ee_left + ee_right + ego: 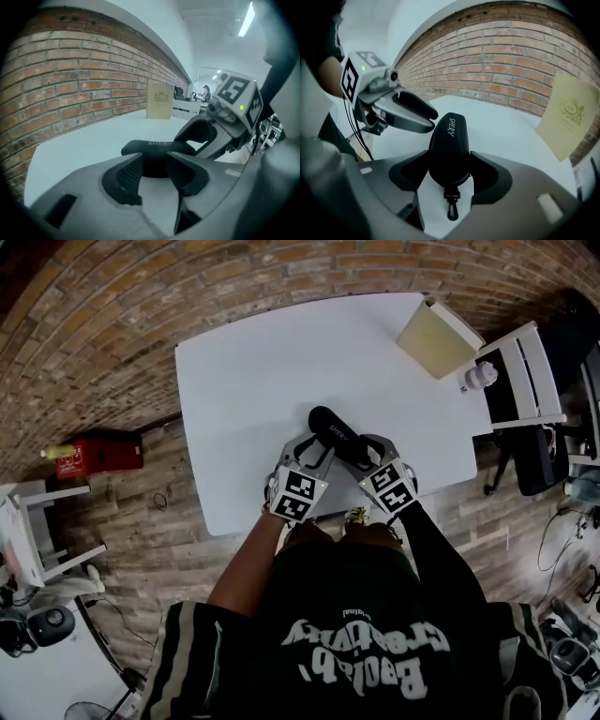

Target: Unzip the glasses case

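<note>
Seeing the glasses case [339, 437] closed on the tabletop [244, 381], with the left claw [154, 164] and the right claw [450, 164] both released at it, we judge the unzipping is not yet begun.

You face a white table [244, 409] carrying a black glasses case [337, 435]; a tan booklet [436, 338] stands well beyond the case.

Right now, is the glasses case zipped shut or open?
Shut, as far as visible: the glasses case lies flat on the table, halves together, no gap; the zip is too dark to trace.
</note>
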Demonstrator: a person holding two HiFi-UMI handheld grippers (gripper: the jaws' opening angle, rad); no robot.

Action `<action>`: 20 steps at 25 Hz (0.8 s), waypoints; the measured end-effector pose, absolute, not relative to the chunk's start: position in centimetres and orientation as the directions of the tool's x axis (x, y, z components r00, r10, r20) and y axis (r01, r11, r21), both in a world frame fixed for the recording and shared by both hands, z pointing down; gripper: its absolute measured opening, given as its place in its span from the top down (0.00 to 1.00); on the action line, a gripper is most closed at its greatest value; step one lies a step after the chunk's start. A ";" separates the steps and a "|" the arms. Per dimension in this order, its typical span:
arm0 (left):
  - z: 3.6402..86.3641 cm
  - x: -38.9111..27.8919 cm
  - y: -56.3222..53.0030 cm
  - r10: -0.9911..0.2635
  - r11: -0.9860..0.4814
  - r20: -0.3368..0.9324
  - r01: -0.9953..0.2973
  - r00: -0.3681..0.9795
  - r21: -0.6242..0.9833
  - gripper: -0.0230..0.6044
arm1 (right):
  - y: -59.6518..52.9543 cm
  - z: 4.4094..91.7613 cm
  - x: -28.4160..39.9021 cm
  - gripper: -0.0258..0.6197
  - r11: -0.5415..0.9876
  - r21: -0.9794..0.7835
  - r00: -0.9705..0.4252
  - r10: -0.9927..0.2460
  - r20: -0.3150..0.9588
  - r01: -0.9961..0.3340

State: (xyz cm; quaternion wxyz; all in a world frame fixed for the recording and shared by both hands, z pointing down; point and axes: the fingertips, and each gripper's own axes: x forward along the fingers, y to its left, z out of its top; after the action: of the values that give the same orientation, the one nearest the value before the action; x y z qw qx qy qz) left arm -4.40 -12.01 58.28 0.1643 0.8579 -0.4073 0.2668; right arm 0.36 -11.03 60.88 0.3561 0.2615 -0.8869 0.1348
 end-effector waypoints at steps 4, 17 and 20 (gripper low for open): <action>59.3 -4.8 -11.5 -0.594 -0.607 0.607 -0.789 0.528 0.092 0.71 | -10.7 59.9 0.7 0.51 0.766 -0.241 -0.688 -0.332 0.645 -0.595; 63.1 -2.3 -10.4 -0.502 -0.685 0.663 -0.724 0.555 0.087 0.78 | -10.2 59.1 2.3 0.50 0.675 -0.323 -0.696 -0.400 0.596 -0.664; 63.0 -2.2 -10.5 -0.500 -0.692 0.664 -0.717 0.556 0.079 0.78 | -11.0 57.5 3.1 0.59 0.693 -0.177 -0.641 -0.496 0.586 -0.699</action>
State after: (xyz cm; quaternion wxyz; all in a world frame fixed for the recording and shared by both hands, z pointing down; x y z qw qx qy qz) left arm -2.16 -10.45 63.00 0.1734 0.8648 -0.3517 0.3136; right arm 3.09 -10.96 57.45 0.2559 0.3379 -0.8837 0.1983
